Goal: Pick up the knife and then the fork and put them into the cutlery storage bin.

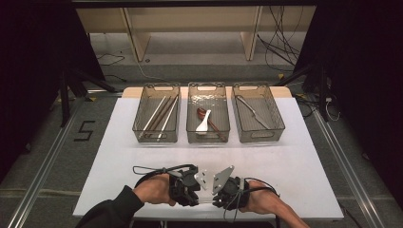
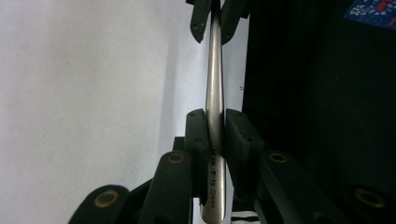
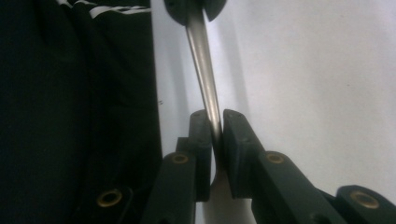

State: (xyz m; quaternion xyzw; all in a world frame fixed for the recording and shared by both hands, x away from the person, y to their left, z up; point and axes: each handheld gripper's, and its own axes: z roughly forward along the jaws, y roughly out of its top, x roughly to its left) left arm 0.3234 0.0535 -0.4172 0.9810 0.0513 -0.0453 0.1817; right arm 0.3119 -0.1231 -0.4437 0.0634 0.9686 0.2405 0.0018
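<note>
Left gripper view: utensil handle stamp unreadable

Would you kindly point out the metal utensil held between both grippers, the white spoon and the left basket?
metal utensil [image 2: 215,93], left gripper view, its handle.
white spoon [image 1: 202,125], high view, its bowl.
left basket [image 1: 161,87], high view, far rim.
</note>
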